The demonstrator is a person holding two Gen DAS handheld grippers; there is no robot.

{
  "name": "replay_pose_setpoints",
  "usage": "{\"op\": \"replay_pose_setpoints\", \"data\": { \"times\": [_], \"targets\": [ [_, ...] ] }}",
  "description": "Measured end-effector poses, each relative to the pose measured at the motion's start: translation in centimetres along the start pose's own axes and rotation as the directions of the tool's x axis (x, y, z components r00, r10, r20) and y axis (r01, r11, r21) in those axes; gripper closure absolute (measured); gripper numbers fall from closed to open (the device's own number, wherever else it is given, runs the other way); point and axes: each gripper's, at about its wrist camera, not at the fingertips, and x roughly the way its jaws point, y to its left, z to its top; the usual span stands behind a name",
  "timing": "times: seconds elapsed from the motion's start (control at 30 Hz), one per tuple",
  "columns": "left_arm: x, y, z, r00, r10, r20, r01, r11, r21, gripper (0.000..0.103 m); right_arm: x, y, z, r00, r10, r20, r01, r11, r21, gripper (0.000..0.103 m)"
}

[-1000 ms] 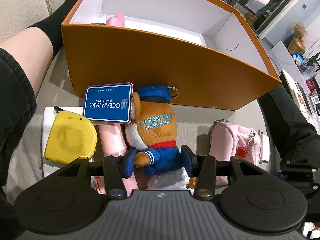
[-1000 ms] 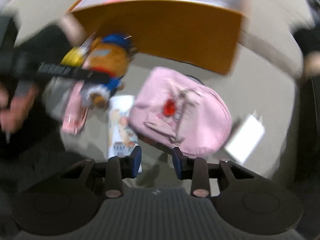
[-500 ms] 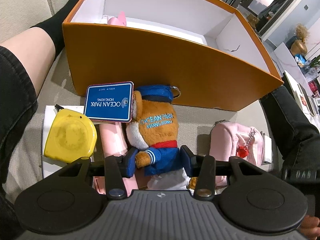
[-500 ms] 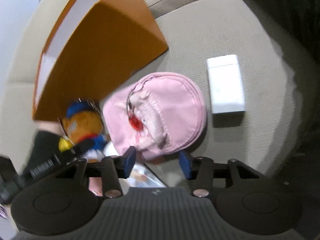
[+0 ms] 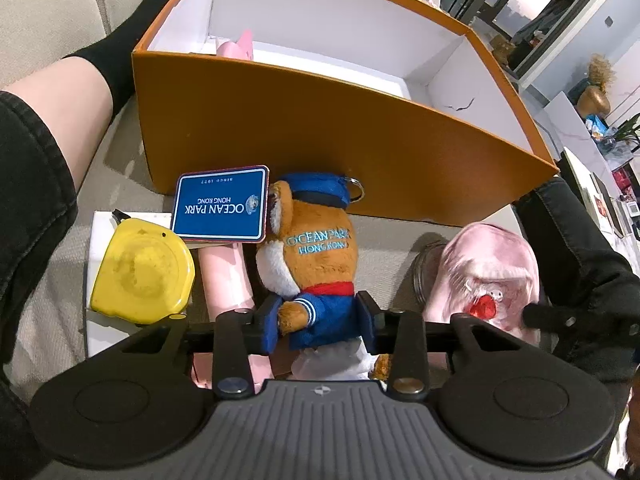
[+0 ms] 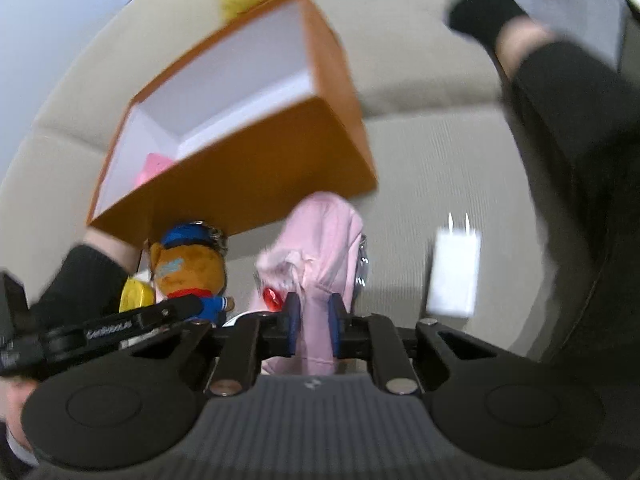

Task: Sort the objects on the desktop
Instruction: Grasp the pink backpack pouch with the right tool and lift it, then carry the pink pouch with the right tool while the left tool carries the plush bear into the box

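Note:
An orange box (image 5: 320, 136) with a white inside stands ahead on the beige couch; a pink item (image 5: 238, 46) lies in it. My left gripper (image 5: 318, 322) is shut on the body of a brown Ocean Park plush bear (image 5: 316, 248) with a blue tag (image 5: 220, 206). My right gripper (image 6: 314, 322) is shut on a pink pouch (image 6: 320, 248) with a red charm, lifted and hanging folded. The pouch (image 5: 488, 276) and the bear (image 6: 188, 268) show in both views. The box also shows in the right wrist view (image 6: 256, 184).
A yellow tape measure (image 5: 140, 272) lies on a white card left of the bear, with a pink tube (image 5: 226, 276) between them. A white charger (image 6: 452, 276) lies right of the pouch. The person's legs (image 5: 52, 96) flank the box.
My right gripper closed on the pink pouch and lifted it, tilting up toward the box. My left gripper stayed shut on the bear, nearly still.

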Motion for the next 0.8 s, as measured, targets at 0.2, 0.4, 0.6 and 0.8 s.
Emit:
{"op": "replay_pose_setpoints", "data": {
  "times": [0.2,0.4,0.6,0.8],
  "targets": [
    [-0.7,0.1,-0.3,1.000,-0.008,0.006,0.008,1.000,0.010,0.062,-0.4,2.9,1.6,0.999,-0.045,0.001,0.045,0.974,-0.224,0.092],
    [-0.6,0.3,-0.4,1.000,-0.013,-0.006,0.013,1.000,-0.011,0.061,2.3,3.8,2.2,0.997,-0.074,0.002,0.072,0.963,-0.260,0.092],
    [-0.2,0.5,-0.1,1.000,-0.024,-0.009,0.024,1.000,-0.020,0.058,2.8,2.8,2.0,0.998,-0.062,0.024,0.065,0.976,-0.208,0.087],
    [0.1,0.7,-0.1,0.999,-0.031,-0.018,0.031,0.999,-0.030,0.056,3.8,1.2,1.5,0.996,-0.087,0.035,0.092,0.985,-0.148,0.084]
  ]
}}
